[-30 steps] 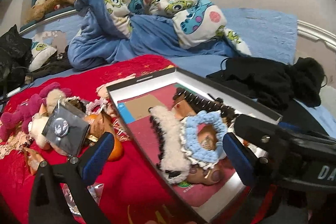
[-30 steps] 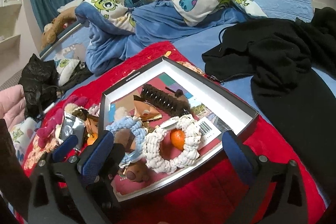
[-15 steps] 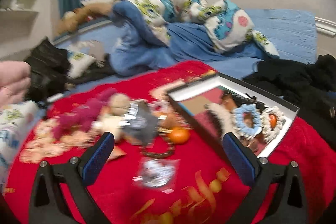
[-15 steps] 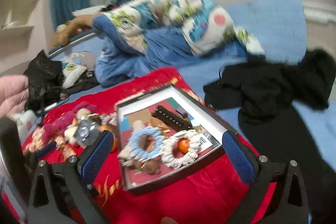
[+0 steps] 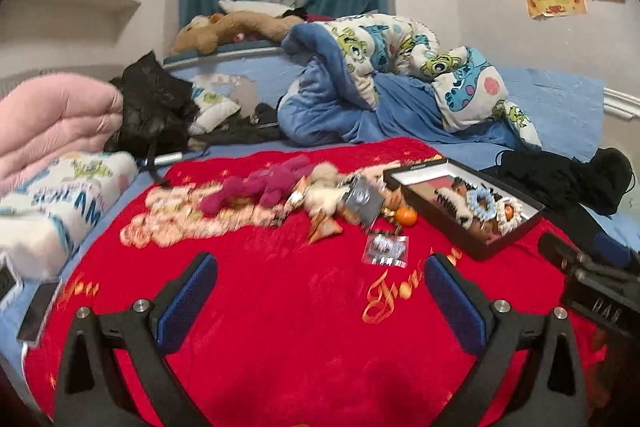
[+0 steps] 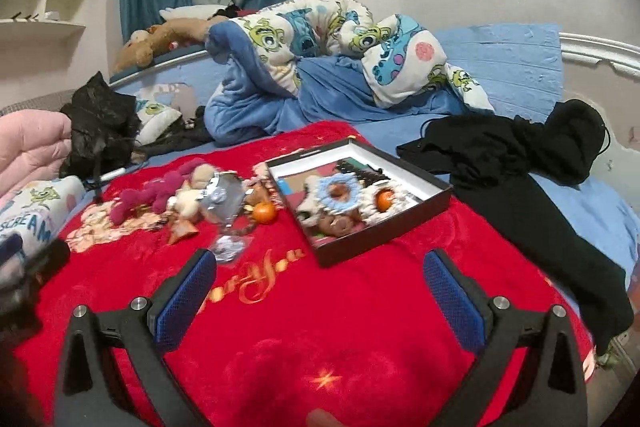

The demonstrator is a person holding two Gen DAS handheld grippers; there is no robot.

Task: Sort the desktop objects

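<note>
Box (image 6: pixel 420 205) sits ahead of my right claw (image 6: pixel 320 303) and a little to its right, on the red blanket (image 6: pixel 360 327), black-walled with a white inner rim, tilted corner-on to me. My right claw hangs above bare blanket with its blue pads (image 6: pixel 452 301) spread wide and nothing between them. Inside the box I see a blue scrunchie (image 6: pixel 338 189) beside a cream scrunchie (image 6: pixel 384 205), touching each other, with an orange ball (image 6: pixel 385 201) showing through the cream one; a dark comb-like clip (image 6: pixel 360 171) lies behind them, and some brown items at the near end are too jumbled to name. Ahead and left of this claw, just outside the box, lies a loose orange (image 6: pixel 265 213), touching a silvery packet (image 6: pixel 222 201) that stands tilted; a clear bag (image 6: pixel 229 247) lies nearest my left pad. Further left is a heap of pink plush (image 6: pixel 148 197) and cream plush (image 6: pixel 188 205). My left claw (image 5: pixel 320 303) is likewise spread wide and holds nothing, over bare blanket; from it the box (image 5: pixel 500 239) is ahead and to the right, the orange (image 5: pixel 406 215) and the clear bag (image 5: pixel 386 249) ahead between the pads, the pink plush (image 5: pixel 260 187) ahead and slightly left. This view is blurred, so small items stay unclear. Black clothing (image 6: pixel 520 163) lies well right of the box.
</note>
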